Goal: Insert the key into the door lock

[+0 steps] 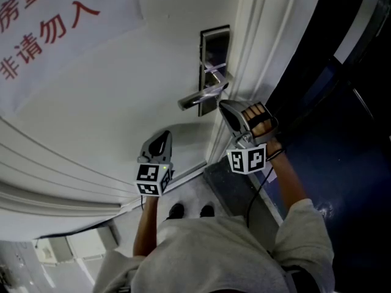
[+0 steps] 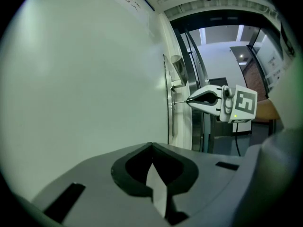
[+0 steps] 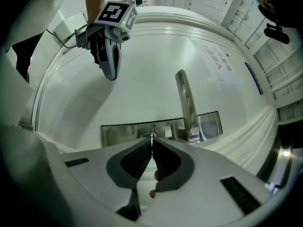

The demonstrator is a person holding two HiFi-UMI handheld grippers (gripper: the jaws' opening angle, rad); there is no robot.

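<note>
The steel lock plate [image 1: 215,58] with its lever handle [image 1: 200,97] sits at the white door's [image 1: 110,102] right edge. My right gripper [image 1: 223,105] points at the plate just below the handle and is shut on a thin metal key [image 2: 180,101]. In the left gripper view the key's shaft runs level from the right gripper [image 2: 190,100] to the lock plate [image 2: 169,103]. In the right gripper view the key [image 3: 151,136] shows at the jaw tips against the lock plate [image 3: 123,131]. My left gripper [image 1: 165,135] hovers shut and empty, low and left of the handle.
A paper notice [image 1: 55,35] with red characters is stuck on the door's upper left. The door frame [image 1: 256,47] runs along the right, with a dark opening [image 1: 342,102] beyond it. The person's shoes [image 1: 190,211] stand on the floor below.
</note>
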